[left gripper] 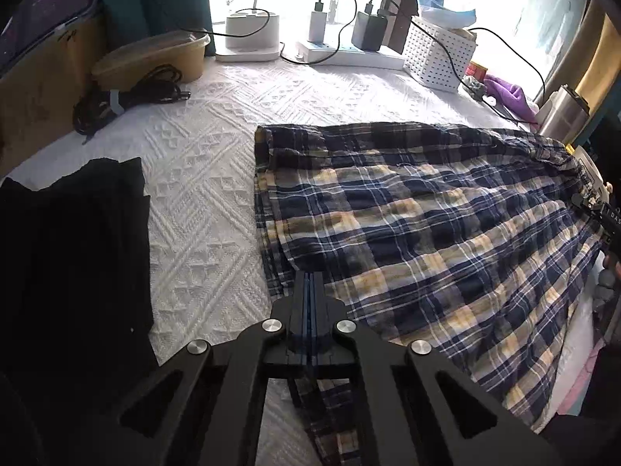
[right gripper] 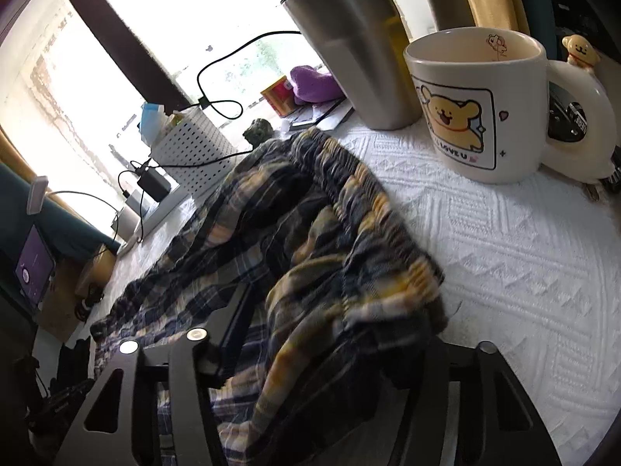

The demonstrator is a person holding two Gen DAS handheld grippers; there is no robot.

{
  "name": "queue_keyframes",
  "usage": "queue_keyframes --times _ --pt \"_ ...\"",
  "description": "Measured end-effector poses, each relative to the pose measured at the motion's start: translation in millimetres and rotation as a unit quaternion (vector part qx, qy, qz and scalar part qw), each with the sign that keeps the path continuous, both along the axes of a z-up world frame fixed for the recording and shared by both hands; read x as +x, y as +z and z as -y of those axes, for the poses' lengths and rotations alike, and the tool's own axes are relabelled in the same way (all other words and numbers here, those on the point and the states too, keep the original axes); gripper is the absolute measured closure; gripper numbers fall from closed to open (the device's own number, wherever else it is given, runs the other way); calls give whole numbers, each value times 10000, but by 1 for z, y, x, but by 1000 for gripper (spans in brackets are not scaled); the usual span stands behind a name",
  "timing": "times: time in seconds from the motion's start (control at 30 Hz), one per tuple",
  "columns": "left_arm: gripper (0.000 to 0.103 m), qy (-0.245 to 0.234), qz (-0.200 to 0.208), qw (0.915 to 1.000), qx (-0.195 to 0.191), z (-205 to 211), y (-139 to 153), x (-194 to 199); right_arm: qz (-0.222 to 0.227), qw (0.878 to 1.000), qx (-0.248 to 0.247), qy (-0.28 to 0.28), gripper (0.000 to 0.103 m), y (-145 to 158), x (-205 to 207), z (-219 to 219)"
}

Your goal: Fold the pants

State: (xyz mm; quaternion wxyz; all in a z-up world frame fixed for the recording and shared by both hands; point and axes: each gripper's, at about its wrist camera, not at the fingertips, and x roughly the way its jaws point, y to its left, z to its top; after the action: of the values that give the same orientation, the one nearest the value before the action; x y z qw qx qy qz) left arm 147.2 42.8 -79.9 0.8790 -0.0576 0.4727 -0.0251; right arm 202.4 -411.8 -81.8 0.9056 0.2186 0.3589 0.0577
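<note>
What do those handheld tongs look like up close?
The left tongs are matte black, with angular linkage arms joined by round silver bolts and a thin blue strip between the two fingers. The right tongs have the same black frame and shiny silver bolts.

I see a white quilted bed [left gripper: 217,178] carrying plaid pants [left gripper: 427,225], a dark, possibly folded garment [left gripper: 73,252], a mug [right gripper: 477,105] and a steel tumbler [right gripper: 357,46].

free: white textured worktop [left gripper: 202,178] strip between plaid pants [left gripper: 427,225] and black folded cloth [left gripper: 77,252] | blocked: cream cartoon mug [right gripper: 477,105], steel tumbler [right gripper: 353,46] beside waistband
</note>
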Motion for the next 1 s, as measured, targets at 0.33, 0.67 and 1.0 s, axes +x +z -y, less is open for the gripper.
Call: queue_keyframes --times 0.33,0.67,1.0 --pt "103 375 39 9993 11 -24 6 2 17 9999 -53 97 49 3 -1 -5" --pt "53 378 358 9985 -150 -31 31 15 -32 10000 5 69 49 0 -2 -3" --pt "57 -69 385 9989 263 -20 15 82 -17 10000 13 70 49 0 -2 -2"
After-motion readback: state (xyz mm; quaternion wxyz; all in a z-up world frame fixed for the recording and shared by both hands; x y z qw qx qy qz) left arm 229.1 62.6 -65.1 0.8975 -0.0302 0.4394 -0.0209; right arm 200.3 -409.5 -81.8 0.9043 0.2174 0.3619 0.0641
